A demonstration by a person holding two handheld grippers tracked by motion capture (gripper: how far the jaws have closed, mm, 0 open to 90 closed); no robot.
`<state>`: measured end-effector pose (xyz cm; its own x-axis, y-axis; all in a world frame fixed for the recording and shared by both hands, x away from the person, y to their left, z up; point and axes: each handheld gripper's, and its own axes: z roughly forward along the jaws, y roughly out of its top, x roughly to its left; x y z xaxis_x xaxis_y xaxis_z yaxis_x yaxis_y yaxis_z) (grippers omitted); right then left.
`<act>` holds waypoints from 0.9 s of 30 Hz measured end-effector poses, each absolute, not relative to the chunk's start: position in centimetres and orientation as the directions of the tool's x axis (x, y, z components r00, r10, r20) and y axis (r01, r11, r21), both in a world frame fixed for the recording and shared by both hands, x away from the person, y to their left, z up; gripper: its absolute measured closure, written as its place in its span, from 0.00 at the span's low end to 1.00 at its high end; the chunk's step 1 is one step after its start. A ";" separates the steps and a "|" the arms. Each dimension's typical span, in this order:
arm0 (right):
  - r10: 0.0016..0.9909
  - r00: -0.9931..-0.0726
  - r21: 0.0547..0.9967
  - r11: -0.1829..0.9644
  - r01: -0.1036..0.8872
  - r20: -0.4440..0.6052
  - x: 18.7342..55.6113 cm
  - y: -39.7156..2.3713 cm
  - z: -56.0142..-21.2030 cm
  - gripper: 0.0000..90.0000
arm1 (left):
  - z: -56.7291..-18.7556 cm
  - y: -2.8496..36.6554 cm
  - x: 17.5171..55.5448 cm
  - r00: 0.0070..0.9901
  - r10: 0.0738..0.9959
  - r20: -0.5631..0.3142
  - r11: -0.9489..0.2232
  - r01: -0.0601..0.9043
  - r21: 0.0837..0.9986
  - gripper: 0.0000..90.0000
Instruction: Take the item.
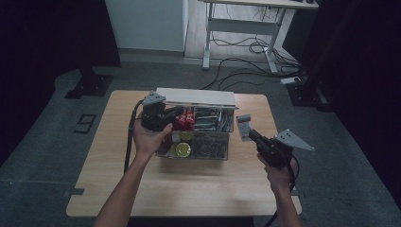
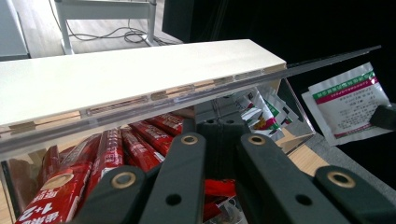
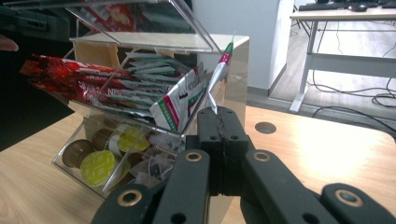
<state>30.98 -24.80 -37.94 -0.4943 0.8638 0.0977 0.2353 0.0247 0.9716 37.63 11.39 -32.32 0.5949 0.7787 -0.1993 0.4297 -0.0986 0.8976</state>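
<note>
One white sachet (image 1: 244, 126) sits pinched in your right gripper (image 1: 251, 135) beside the clear organizer box (image 1: 222, 153), your left gripper (image 2: 219, 135) clenched at its lid (image 2: 130, 74), contents there hidden.

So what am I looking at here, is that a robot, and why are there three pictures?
No robot: a person holds a hand tool with two black jaws in each hand. One camera looks down from above. The other two ride on the tools and look along their jaws.

On the wooden table stands a clear box with its lid up. It holds red sachets, yellow-topped capsules and other packets.

The right gripper pinches a white sachet beside the box. The left gripper is closed, at the box under the lid. I cannot tell whether it grips anything.
</note>
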 end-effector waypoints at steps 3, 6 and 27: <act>0.864 -0.491 0.969 0.018 0.246 0.109 31.0 -24.9 -38.5 0.99 | -32.3 11.3 37.6 0.597 0.778 -0.198 -0.100 0.429 0.898 1.00; 0.866 -0.486 0.966 0.015 0.257 0.115 31.0 -25.1 -39.1 0.99 | -32.3 11.2 37.6 0.598 0.777 -0.198 -0.102 0.429 0.897 1.00; 0.884 -0.440 0.943 -0.005 0.334 0.160 31.8 -25.8 -43.1 0.99 | -32.5 11.2 37.6 0.595 0.779 -0.199 -0.099 0.430 0.898 1.00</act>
